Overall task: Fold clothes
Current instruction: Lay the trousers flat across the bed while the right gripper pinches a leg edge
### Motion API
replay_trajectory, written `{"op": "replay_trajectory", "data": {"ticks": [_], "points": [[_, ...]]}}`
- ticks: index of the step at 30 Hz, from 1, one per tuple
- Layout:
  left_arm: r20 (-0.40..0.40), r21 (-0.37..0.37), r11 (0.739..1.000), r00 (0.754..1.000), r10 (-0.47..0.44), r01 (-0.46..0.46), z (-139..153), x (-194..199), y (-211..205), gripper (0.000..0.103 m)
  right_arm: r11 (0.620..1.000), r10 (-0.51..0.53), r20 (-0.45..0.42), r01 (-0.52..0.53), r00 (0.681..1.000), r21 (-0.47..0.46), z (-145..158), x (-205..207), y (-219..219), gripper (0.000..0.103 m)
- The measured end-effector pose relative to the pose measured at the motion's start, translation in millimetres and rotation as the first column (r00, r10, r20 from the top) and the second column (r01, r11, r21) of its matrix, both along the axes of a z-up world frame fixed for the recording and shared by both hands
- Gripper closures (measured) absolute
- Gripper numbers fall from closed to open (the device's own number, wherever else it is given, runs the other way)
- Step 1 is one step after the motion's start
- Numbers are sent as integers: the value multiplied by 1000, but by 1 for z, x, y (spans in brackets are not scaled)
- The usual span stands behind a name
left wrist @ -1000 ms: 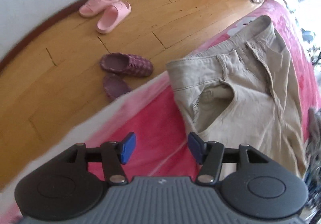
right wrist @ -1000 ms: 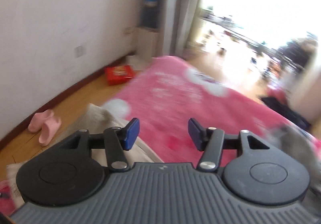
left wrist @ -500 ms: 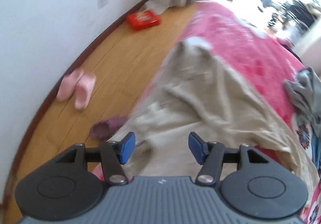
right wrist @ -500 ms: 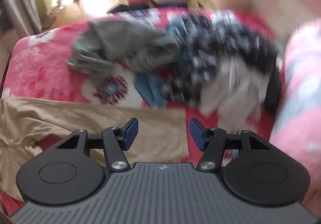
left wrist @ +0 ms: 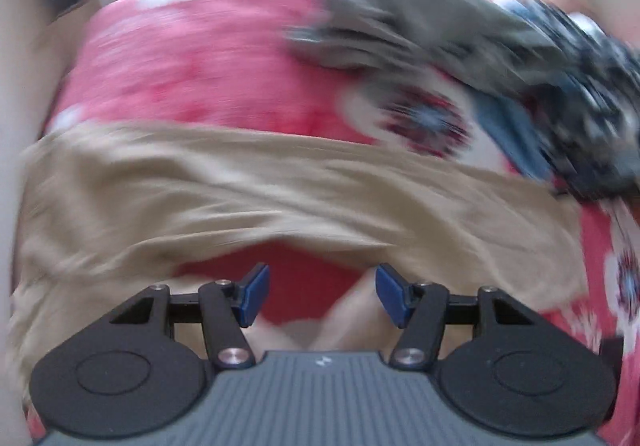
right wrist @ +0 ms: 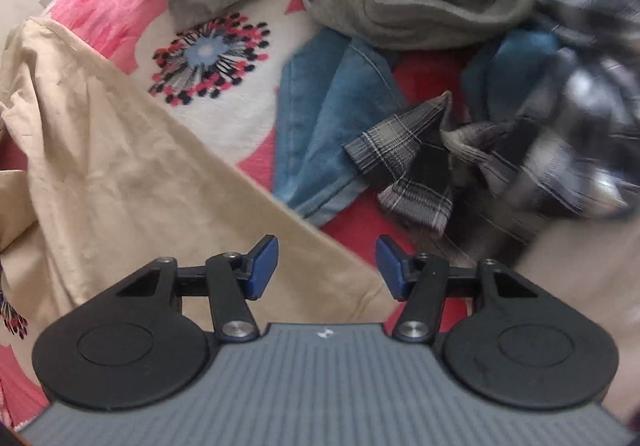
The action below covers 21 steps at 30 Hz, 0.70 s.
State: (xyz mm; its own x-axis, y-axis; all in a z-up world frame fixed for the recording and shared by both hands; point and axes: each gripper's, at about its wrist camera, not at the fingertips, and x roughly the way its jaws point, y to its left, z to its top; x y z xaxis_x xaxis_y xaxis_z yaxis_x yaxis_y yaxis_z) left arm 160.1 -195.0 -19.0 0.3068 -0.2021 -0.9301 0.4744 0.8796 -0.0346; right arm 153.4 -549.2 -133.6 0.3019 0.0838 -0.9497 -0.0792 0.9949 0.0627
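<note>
A pink flowered blanket [right wrist: 224,106] covers the bed. The beige trousers [left wrist: 240,186] lie spread across it, near a heap of grey, blue and checked clothes [right wrist: 420,6]. The left gripper [left wrist: 318,296] and right gripper [right wrist: 326,266] both hang open, empty, above the trousers.

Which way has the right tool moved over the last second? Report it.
Yes. The right tool has swung from the wall and window down toward the pile: beige trousers, jeans, grey sweatshirt.
</note>
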Motion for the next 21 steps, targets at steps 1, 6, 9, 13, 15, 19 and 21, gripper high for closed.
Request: {"op": "replay_trajectory", "data": {"ticks": [1, 6, 9, 13, 15, 19, 21], "points": [[18, -7, 999, 999, -46, 46, -9, -7, -17, 43, 999, 34, 2, -34, 999, -16, -4, 1, 0, 55], [56, 23, 985, 984, -172, 171, -65, -28, -86, 44, 995, 100, 15, -100, 995, 22, -25, 2, -6, 56], [23, 27, 991, 991, -132, 132, -87, -28, -100, 45, 992, 102, -23, -100, 995, 77, -26, -4, -7, 75], [-38, 20, 997, 997, -72, 73, -105, -28, -102, 45, 987, 158, -10, -158, 987, 2, -18, -21, 8, 98], [-48, 37, 997, 997, -66, 68, -111, -28, -105, 45, 986, 161, 17, -160, 987, -38, -12, -26, 14, 101], [-44, 40, 996, 996, -74, 76, -111, -29, -113, 45, 995, 101, 130, -97, 986, -35, 25, -20, 2, 101], [-38, 40, 996, 996, -77, 79, -109, -29, -118, 45, 995, 99, 174, -93, 980, -43, 43, -14, -7, 101]]}}
